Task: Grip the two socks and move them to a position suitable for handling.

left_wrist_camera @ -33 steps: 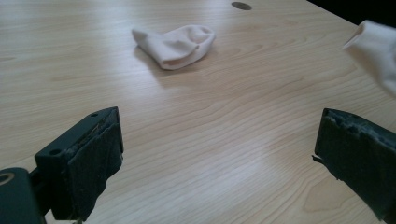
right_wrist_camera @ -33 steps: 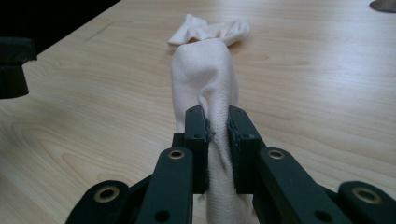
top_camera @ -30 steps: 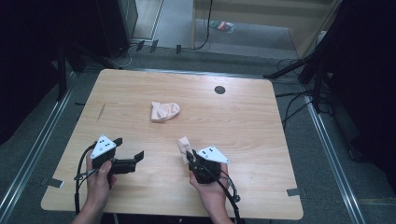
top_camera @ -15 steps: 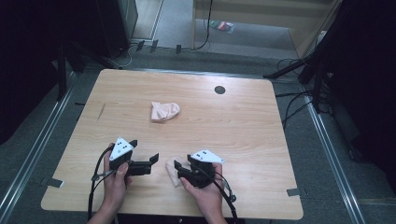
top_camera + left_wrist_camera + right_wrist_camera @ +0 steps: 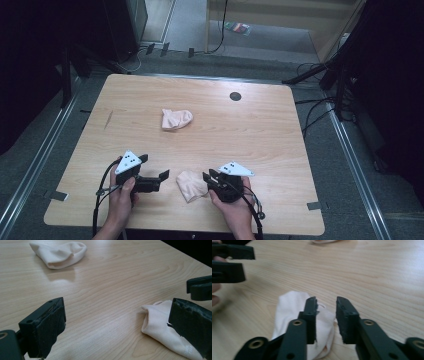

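A light wooden bench [image 5: 280, 145] spreads ahead of both hand-held grippers, with a small dark round hole [image 5: 235, 96] in its top far beyond the right one.

The left hand-held gripper [image 5: 161, 176] sits low over the near part of the bench, held in the person's left hand [image 5: 121, 192], a grey three-cornered plate on top and a cable trailing back from it. Its jaws stand wide apart with bare wood between them, as the left gripper view shows.

The right hand-held gripper [image 5: 206, 176] is held in the person's right hand [image 5: 232, 207] just beside the left one, the two pointing toward each other. Its jaws are apart with a narrow gap between them, holding nothing.

A cream sock [image 5: 191, 185] lies flat on the bench between the two hand-held grippers. In the right gripper view the sock [image 5: 294, 312] lies under and beside the left-hand jaw, one edge reaching just into the gap; whether the jaw touches the cloth I cannot tell. In the left gripper view the same sock [image 5: 162, 330] lies beside the right-hand jaw and partly behind it.

A second cream sock [image 5: 176, 119], bunched up, lies well ahead of both hand-held grippers, apart from the first. The left gripper view shows it [image 5: 58, 253] far beyond the left-hand jaw.
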The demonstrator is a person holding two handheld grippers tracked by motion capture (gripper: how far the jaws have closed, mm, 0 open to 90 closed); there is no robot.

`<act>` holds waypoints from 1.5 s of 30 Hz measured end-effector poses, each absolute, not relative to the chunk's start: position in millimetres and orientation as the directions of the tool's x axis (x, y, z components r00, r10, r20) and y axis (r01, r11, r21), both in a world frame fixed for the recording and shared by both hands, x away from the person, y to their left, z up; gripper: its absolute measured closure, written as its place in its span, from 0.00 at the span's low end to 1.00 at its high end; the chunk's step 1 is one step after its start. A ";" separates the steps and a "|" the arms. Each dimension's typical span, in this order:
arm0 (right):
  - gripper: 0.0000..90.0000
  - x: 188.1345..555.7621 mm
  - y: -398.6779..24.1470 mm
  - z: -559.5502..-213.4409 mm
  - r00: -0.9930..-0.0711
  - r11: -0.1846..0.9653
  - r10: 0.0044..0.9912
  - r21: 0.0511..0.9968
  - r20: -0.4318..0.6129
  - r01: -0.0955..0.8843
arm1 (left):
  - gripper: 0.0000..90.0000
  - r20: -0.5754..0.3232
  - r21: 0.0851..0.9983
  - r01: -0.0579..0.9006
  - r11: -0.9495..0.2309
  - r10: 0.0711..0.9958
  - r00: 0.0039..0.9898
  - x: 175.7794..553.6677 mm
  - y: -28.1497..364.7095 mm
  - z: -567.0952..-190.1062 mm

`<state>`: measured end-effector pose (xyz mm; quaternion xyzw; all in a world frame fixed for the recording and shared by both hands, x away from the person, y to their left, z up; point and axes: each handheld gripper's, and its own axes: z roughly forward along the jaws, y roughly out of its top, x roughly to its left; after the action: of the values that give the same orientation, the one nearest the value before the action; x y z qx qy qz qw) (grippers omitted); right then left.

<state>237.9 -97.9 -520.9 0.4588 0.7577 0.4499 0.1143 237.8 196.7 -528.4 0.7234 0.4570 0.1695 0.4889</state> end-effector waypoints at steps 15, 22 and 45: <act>0.94 242.7 -75.9 -538.6 -0.560 0.273 0.822 0.790 0.105 0.549 | 0.02 -0.153 0.852 0.495 -0.174 0.821 0.551 236.1 181.6 -535.5; 0.94 244.0 -75.5 -516.5 -0.566 0.237 0.815 0.819 0.125 0.522 | 0.02 -0.175 0.845 0.502 -0.181 0.795 0.581 234.3 172.8 -537.2; 0.92 266.1 -72.3 -506.4 -0.452 0.067 0.841 0.773 0.296 0.631 | 0.24 -0.169 0.827 0.514 -0.227 0.772 0.612 230.2 148.7 -541.3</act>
<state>266.1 -72.3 -506.4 0.5103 0.7213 0.4537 0.1160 230.2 148.7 -541.3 0.7706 0.4173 0.1401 0.4609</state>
